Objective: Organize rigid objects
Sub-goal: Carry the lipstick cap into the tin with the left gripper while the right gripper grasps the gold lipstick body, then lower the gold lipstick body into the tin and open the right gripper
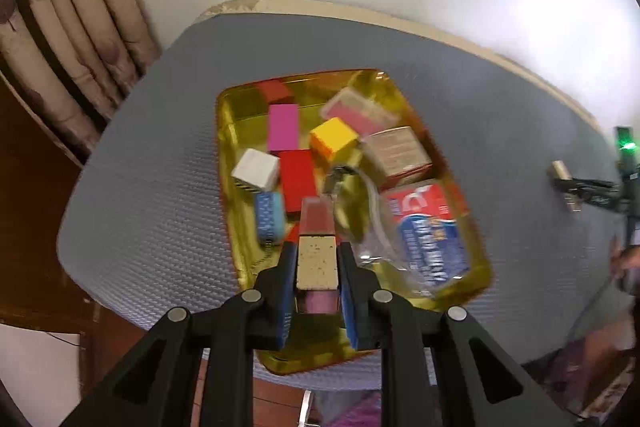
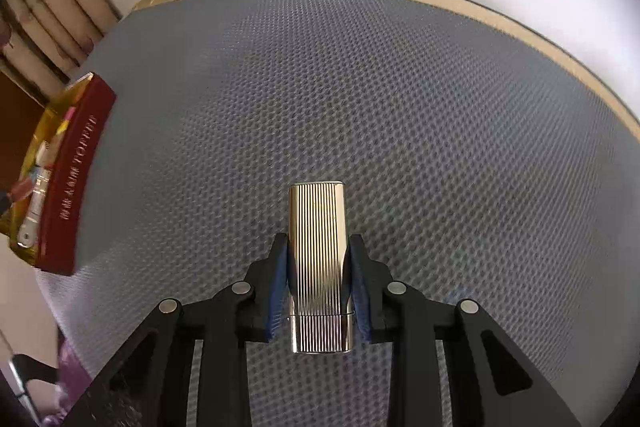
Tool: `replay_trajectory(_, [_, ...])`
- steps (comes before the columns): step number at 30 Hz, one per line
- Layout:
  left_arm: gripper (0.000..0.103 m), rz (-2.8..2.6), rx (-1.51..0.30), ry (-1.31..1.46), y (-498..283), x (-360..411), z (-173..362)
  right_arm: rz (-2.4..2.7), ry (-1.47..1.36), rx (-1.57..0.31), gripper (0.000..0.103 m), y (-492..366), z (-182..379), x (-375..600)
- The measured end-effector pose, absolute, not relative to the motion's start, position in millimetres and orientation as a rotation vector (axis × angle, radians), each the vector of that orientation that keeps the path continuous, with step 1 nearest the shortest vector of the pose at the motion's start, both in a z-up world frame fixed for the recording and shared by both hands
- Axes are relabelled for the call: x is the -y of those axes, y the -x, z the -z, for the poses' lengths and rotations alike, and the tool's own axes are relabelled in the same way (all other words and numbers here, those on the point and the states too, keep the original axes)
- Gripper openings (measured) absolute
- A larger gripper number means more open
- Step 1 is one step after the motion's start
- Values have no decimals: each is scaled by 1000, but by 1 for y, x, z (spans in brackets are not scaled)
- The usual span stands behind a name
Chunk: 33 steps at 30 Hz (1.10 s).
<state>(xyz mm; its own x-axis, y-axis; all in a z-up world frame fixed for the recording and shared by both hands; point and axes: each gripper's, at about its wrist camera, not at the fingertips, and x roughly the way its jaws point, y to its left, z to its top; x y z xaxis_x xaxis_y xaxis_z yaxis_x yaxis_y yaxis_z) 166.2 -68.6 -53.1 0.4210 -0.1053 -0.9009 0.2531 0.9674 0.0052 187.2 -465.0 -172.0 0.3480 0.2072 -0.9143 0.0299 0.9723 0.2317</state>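
Left tool (image 1: 318,263) is clamped on one slim pink block with a gold speckled cap (image 1: 317,259), held over the clear yellow plastic tray (image 1: 230,131); right tool (image 2: 319,267) is squeezed onto one ribbed gold metal lighter (image 2: 318,251) lying on the grey textured bench (image 2: 400,107); tray holds two red blocks, one magenta, one yellow cube (image 1: 333,143), one white cube (image 1: 256,169); a dark red box side (image 2: 72,179) reads "TOFFEE"; toothpaste box (image 1: 428,227) text too blurred.
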Motion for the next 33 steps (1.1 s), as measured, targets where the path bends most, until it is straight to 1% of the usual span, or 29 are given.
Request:
replay_trajectory(4, [21, 166, -1097, -143, -162, 62, 63, -159, -297, -1187, 27, -181, 155, 452])
replay_trajectory(5, [23, 175, -1086, -143, -159, 61, 62, -183, -324, -1172, 27, -180, 147, 447])
replay_trajectory(6, [30, 182, -1083, -140, -156, 59, 61, -203, -345, -1160, 27, -179, 139, 441])
replay_trajectory(7, [35, 179, -1088, -133, -155, 58, 61, -220, -361, -1153, 27, -181, 134, 436])
replay_trajectory(8, [44, 178, -1094, -115, -154, 55, 60, -261, -394, -1140, 27, -183, 126, 427])
replay_trajectory(14, [46, 119, -1011, 104, -131, 17, 46, -475, -534, -1089, 27, -198, 84, 355])
replay_trajectory(16, [46, 65, -967, 158, -115, 4, 46, -545, -570, -1096, 27, -213, 76, 325])
replay_trajectory(19, [50, -15, -930, 175, -91, -7, 54, -585, -554, -1125, 27, -240, 74, 282])
replay_trajectory(25, [52, -45, -920, 140, -77, -12, 64, -602, -591, -1230, 28, -289, 104, 202])
replay_trajectory(33, [53, 19, -979, 185, -84, -20, 75, -521, -614, -1297, 28, -328, 130, 157])
